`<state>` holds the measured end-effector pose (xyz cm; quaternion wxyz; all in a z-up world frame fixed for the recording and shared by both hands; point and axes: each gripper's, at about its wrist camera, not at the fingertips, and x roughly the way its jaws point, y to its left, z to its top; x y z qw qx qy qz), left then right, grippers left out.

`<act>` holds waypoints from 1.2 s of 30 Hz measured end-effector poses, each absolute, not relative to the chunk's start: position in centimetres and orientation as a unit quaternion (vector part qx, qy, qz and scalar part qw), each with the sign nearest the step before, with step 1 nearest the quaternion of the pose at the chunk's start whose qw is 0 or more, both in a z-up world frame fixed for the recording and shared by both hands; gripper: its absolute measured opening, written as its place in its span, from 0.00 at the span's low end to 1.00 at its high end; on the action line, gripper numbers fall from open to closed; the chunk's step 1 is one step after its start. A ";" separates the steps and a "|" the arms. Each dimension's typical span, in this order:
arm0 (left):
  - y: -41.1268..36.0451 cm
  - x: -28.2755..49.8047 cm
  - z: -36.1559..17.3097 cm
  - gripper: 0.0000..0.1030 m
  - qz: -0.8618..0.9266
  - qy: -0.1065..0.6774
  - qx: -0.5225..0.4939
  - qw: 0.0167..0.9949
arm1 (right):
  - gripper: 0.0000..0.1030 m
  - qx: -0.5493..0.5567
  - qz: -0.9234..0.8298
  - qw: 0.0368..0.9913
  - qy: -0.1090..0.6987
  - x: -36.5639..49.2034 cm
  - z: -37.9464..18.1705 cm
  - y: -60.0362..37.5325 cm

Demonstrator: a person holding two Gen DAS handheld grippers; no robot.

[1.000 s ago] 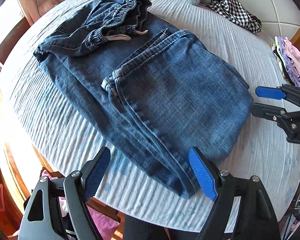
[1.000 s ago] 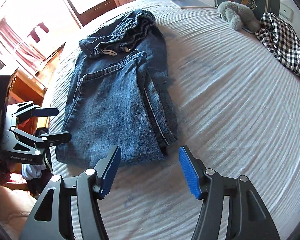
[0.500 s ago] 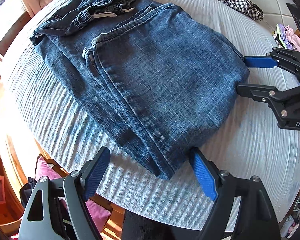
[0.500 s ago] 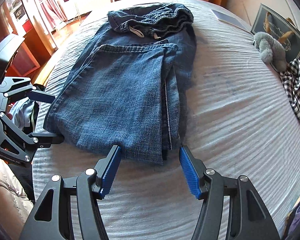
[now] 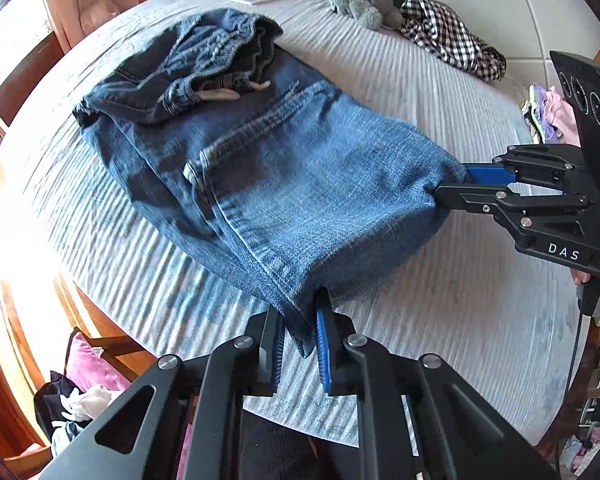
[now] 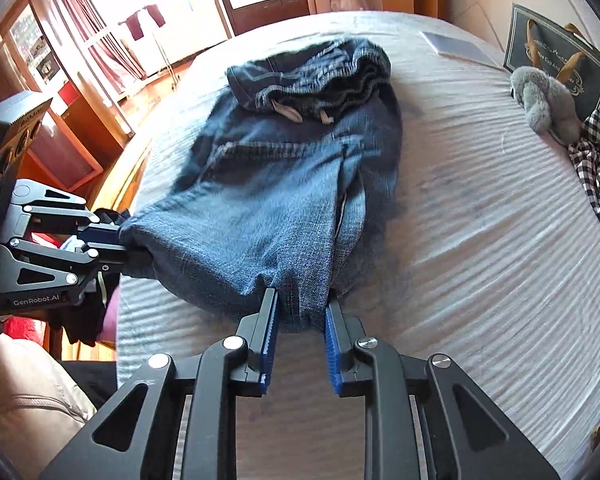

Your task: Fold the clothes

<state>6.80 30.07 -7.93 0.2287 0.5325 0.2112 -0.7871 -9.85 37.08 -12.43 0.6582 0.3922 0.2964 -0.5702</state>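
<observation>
Jeans (image 5: 300, 184) lie folded on the bed (image 5: 440, 312), near edge lifted: left gripper (image 5: 300, 332) pinches 1 corner, fingers pressed shut; right gripper (image 6: 300, 312) is closing on the other.

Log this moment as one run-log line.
step: fold grab | left gripper: shut on jeans corner | right gripper: closing on other corner | fold edge lifted off bed
</observation>
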 end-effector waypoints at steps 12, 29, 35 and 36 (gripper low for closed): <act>11.4 9.2 0.6 0.09 -0.823 0.208 0.441 0.292 | 0.12 0.302 -0.593 0.695 0.270 -9.6 -2.5 22.4; -10.2 3.9 -10.6 0.50 -0.765 0.235 0.532 0.277 | 0.26 0.399 -0.629 0.602 0.287 -12.4 -8.8 -1.1; -7.8 5.8 -8.1 0.58 -0.796 0.201 0.511 0.253 | 0.39 0.404 -0.657 0.586 0.248 -13.6 -5.2 5.6; -7.2 5.7 -7.6 0.58 -0.803 0.195 0.506 0.248 | 0.39 0.410 -0.659 0.581 0.246 -13.6 -5.0 7.0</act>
